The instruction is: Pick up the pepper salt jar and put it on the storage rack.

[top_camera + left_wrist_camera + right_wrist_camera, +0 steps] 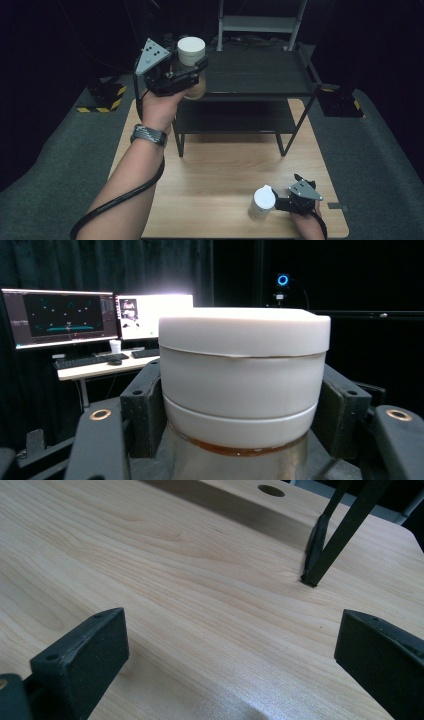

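Two grippers in play over a wooden table (220, 165). Left gripper (192, 65) is raised, up at the front-left corner of the black two-tier shelf (260, 75), clamped on a jar (191, 52) with a white lid. From the left gripper view, both jaws press flat against the jar (245, 385) on its two sides, just under the lid (glass lower body, brownish band at the lid's base). Behind it: two lit monitors (60, 315) on a desk with a keyboard. The left hand (157, 107) has a watch at the wrist; the cable loops down beside the forearm.

Mid-table is bare wood below the shelf.

Right gripper (280, 202) sits low at the near-right corner of the table, right beside a white bottle (262, 202) standing there. High view can't settle whether they touch. In the right gripper view the jaws stand wide apart, nothing between them but tabletop; a shelf leg (320, 555) meets the wood further ahead.
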The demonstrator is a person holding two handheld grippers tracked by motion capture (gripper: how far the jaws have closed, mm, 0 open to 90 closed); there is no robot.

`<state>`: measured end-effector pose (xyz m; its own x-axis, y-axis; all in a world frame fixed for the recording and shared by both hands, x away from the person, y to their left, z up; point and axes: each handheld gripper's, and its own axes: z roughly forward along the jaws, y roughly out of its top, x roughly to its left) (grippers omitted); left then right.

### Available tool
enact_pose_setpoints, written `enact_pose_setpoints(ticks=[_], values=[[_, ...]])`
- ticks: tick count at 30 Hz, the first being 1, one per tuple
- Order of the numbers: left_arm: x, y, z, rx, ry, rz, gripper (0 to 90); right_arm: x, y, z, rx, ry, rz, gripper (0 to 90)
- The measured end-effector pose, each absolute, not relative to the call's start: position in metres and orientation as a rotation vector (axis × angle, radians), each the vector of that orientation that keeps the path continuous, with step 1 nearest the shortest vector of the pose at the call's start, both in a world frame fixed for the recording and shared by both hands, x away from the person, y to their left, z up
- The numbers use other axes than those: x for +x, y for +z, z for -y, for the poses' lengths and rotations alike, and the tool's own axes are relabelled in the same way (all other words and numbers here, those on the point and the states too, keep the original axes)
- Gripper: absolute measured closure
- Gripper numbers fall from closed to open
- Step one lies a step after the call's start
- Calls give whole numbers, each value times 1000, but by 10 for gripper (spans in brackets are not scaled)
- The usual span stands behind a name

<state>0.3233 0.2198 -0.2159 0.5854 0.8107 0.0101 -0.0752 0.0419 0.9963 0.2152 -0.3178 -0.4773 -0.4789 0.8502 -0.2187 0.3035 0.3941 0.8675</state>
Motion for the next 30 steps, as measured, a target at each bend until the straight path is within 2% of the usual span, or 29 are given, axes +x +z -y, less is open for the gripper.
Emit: enact_pose_setpoints(ticks=[21,30], values=[[365,-215,-184,1372,772,-726,340,215,-478,321,997,1062,-1968,0],[372,-218,-182,1376,777,-756,340,214,-479,322,995,1067,-1966,0]])
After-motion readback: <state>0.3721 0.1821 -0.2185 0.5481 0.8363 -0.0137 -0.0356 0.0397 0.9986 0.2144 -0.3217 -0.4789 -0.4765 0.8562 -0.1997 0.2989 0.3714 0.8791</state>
